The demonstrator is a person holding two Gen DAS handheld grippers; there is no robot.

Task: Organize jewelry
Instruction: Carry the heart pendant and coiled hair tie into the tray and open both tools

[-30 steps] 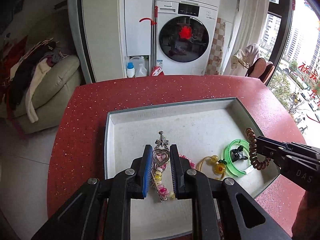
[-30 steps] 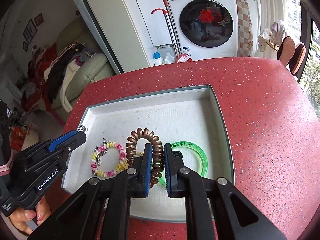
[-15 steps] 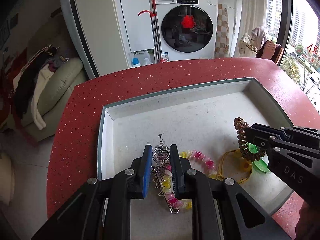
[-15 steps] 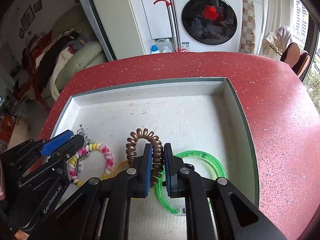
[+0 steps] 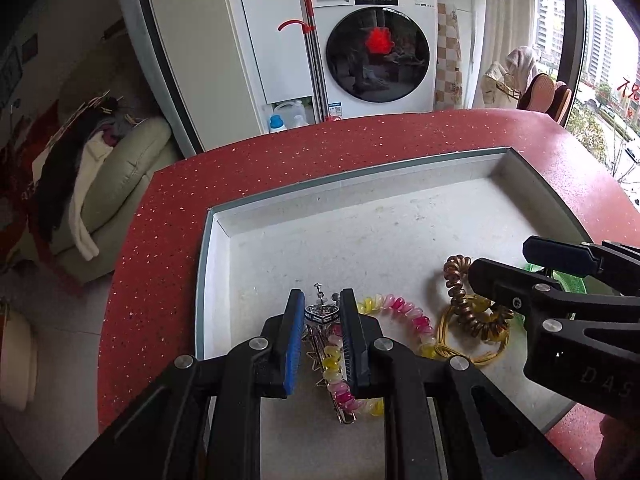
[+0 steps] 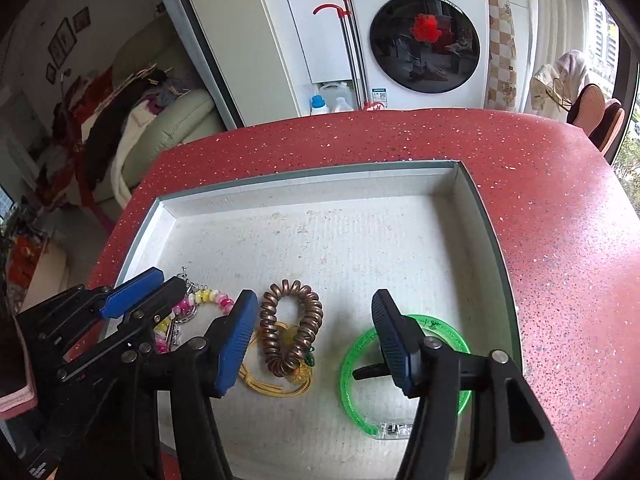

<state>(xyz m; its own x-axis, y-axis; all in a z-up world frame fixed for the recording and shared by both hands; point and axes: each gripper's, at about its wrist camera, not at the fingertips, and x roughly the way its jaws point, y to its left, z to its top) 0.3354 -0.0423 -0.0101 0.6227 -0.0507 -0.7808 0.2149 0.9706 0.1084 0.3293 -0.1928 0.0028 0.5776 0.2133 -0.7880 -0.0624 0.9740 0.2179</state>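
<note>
A white tray (image 5: pixel 224 224) (image 6: pixel 464 208) on the red counter holds the jewelry. My left gripper (image 5: pixel 319 312) is shut on a silver heart hair clip (image 5: pixel 320 314) that rests over a pink and yellow bead bracelet (image 5: pixel 404 312) (image 6: pixel 212 298). My right gripper (image 6: pixel 314 316) is open, its fingers either side of a brown coil hair tie (image 6: pixel 290 328) (image 5: pixel 460 292) lying on a yellow cord bracelet (image 6: pixel 276 386) (image 5: pixel 460 344). A green bangle (image 6: pixel 356 364) lies at the right, partly behind the right finger.
The red speckled counter (image 6: pixel 560 240) (image 5: pixel 160 280) surrounds the tray and ends in a curved edge. A washing machine (image 6: pixel 424 40), a cabinet and a sofa with clothes (image 5: pixel 100 168) stand beyond it. A window is at the right.
My right gripper has opened and let go of the brown coil hair tie, which now lies on the yellow cord bracelet. My left gripper stays shut on the heart clip.
</note>
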